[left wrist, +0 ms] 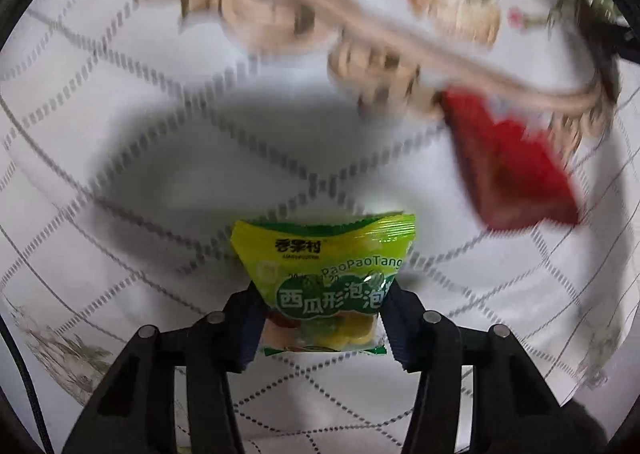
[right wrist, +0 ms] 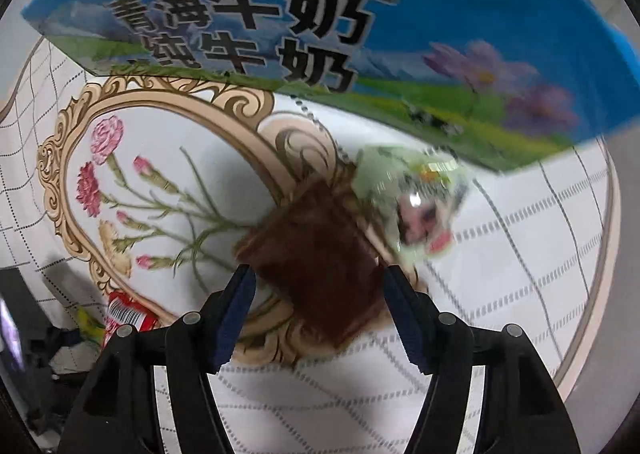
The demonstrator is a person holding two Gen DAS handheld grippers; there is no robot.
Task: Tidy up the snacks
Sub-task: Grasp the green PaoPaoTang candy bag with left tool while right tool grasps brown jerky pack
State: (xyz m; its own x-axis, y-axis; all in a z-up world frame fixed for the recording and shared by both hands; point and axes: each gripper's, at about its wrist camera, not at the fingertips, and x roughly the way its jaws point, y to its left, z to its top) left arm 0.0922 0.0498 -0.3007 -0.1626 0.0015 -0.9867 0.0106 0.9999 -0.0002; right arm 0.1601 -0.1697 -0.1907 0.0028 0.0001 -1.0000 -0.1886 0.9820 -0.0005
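My left gripper (left wrist: 320,310) is shut on a green and yellow candy packet (left wrist: 324,266) and holds it above the white quilted cloth (left wrist: 120,213). A red snack packet (left wrist: 508,169), blurred, lies ahead to the right. My right gripper (right wrist: 318,290) is open above the cloth. A brown snack packet (right wrist: 320,254) lies between and just beyond its fingertips, apart from both pads. A pale green packet (right wrist: 416,205) lies right behind it, blurred. A big blue milk carton box (right wrist: 320,13) stands at the far side.
The cloth (right wrist: 520,254) has a beige scroll frame with pink flowers (right wrist: 104,173). A red packet with a barcode (right wrist: 124,318) lies at the left by dark objects (right wrist: 24,334) at the edge.
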